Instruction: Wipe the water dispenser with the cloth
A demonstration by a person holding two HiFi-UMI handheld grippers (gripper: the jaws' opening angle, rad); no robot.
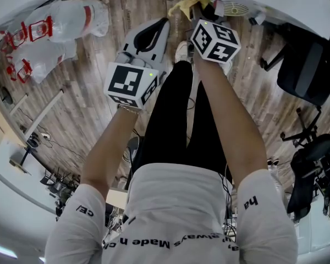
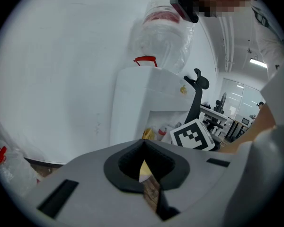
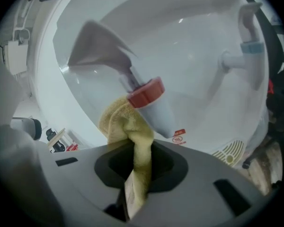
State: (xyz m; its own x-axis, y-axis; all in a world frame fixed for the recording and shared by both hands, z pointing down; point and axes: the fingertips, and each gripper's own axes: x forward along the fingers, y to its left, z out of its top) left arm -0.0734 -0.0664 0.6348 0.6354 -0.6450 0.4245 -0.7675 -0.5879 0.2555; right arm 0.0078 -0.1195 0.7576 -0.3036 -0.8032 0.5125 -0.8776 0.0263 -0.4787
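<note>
Right gripper view shows cloth (image 3: 131,143) clamped, seemingly touching the water dispenser (image 3: 184,46).

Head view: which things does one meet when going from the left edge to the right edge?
Bagged water bottles → left claw → right claw, gripping the yellow cloth → black office chair.
</note>
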